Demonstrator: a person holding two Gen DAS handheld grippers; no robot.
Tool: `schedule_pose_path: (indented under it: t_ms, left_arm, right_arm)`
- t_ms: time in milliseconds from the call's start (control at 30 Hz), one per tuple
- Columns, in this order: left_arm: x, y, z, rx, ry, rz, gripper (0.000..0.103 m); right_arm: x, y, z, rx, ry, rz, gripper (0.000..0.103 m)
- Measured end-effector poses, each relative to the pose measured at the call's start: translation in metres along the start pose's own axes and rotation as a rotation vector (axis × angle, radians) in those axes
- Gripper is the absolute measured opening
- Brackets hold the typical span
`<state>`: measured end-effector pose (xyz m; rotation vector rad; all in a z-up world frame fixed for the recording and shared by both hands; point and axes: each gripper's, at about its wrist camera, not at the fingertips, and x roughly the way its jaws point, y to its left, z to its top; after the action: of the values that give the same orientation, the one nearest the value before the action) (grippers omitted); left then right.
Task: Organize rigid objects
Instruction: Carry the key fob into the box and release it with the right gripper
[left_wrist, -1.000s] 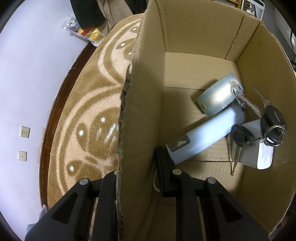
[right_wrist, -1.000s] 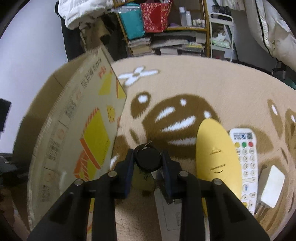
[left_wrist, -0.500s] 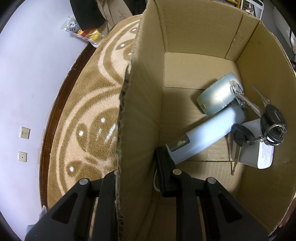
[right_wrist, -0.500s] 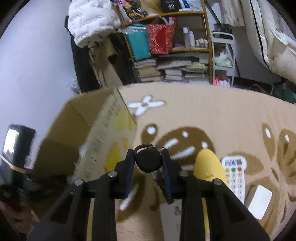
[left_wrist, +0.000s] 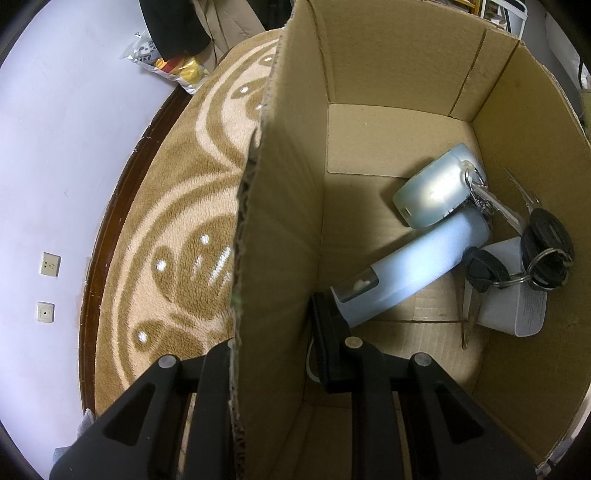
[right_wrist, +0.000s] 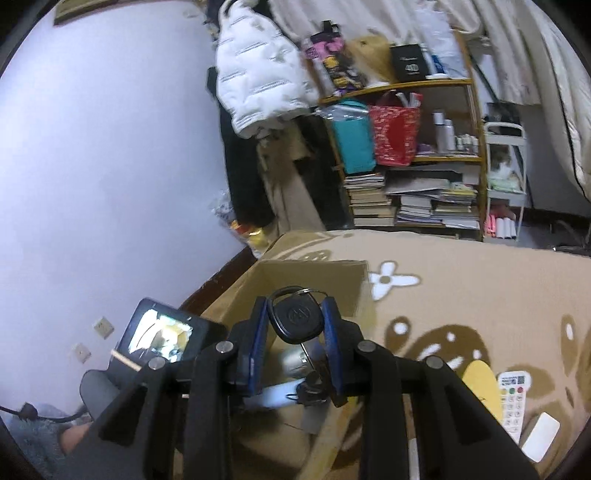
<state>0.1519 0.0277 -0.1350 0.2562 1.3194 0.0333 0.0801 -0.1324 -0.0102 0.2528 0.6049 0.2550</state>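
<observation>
The left gripper (left_wrist: 275, 332) is clamped on a side wall of the cardboard box (left_wrist: 424, 66), one of the jaws outside and one inside. The right gripper (right_wrist: 297, 321) is held level above the open box, its jaws closed on a black car key (right_wrist: 297, 317) with a round embossed logo that cannot be read. Keys (left_wrist: 546, 251) and a pale blue tube (left_wrist: 413, 269) lie inside the box. A black box on the shelf (right_wrist: 406, 86) is marked "40"

The right tool (right_wrist: 295, 325) has carried the black key fob (right_wrist: 297, 319) up over the cardboard box (right_wrist: 314, 277).
</observation>
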Motion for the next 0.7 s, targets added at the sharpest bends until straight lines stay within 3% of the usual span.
schedule_pose_path:
  t_ms: [367, 567, 667, 700]
  left_arm:
    - [0.0, 0.002, 0.002, -0.008, 0.0, -0.01, 0.019]
    - [0.0, 0.004, 0.001, -0.008, -0.001, -0.01, 0.019]
    - [0.001, 0.004, 0.001, -0.008, -0.002, -0.01, 0.019]
    - [0.001, 0.004, 0.001, -0.008, -0.002, -0.01, 0.019]
  right_arm:
    - [0.033, 0.008, -0.034, -0.052, 0.14, -0.034, 0.03]
    - [0.025, 0.002, -0.029, -0.04, 0.121, -0.043, 0.032]
    - [0.022, 0.001, -0.025, -0.034, 0.119, -0.068, 0.046]
    - [0.019, -0.001, -0.023, -0.028, 0.116, -0.076, 0.057]
